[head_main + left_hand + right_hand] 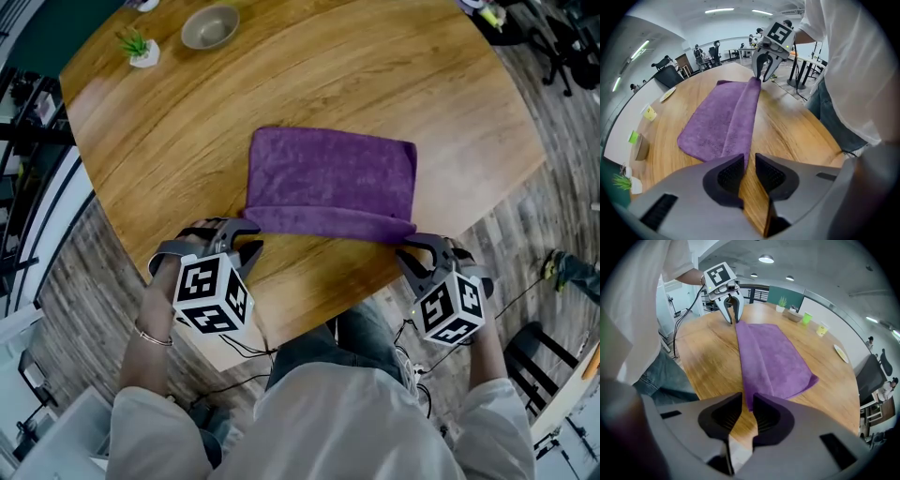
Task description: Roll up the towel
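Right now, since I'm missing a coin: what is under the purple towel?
The purple towel lies on the wooden table, its near edge folded over. Nothing pokes out; whatever it covers is hidden.

1 purple towel [333,183], 1 bowl [209,26] and 1 potted plant [139,47] on 1 bench [375,84]; 2 grippers, left gripper [246,249] and right gripper [411,253].

Open-plan office: swivel chairs [669,75], desks [742,49], ceiling strip lights [719,10].
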